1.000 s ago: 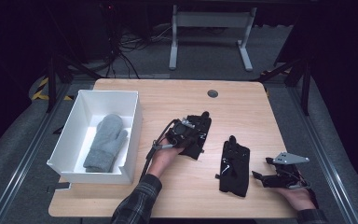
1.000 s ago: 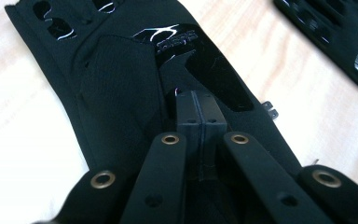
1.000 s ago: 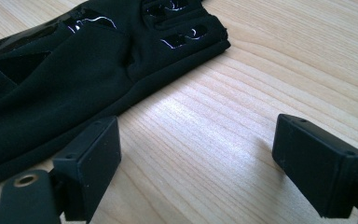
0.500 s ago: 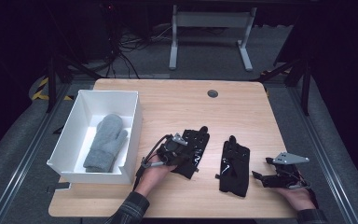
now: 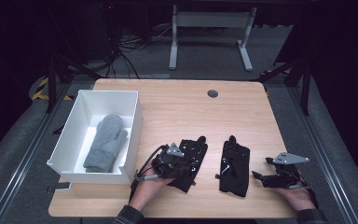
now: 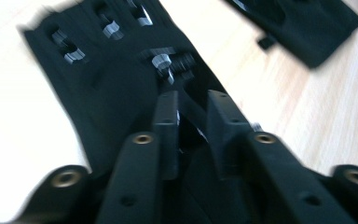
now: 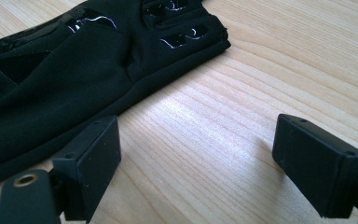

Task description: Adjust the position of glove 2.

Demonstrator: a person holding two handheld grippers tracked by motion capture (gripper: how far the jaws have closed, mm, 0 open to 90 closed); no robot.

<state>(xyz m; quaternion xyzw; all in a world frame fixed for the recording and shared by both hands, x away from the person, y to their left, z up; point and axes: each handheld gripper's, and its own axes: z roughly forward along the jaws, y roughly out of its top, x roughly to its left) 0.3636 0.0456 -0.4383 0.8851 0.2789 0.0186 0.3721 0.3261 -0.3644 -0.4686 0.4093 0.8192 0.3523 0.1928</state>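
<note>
Dragged toward the table's near edge since 1.0 s ago, 1 black glove [image 5: 189,156] is pinched by the left gripper [image 6: 192,122], while 1 mitten [image 5: 105,142] is boxed [image 5: 114,96], the second glove [image 5: 235,162] is untouched and the right gripper [image 7: 196,161] is spread wide.

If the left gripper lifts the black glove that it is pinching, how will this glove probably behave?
The black glove is thin fabric lying flat on the table, so it will probably hang limp and fold from the left gripper. It looks light. Its shiny patches may be grippy, but the jaws seem to pinch only a small fold, which might slip.
</note>
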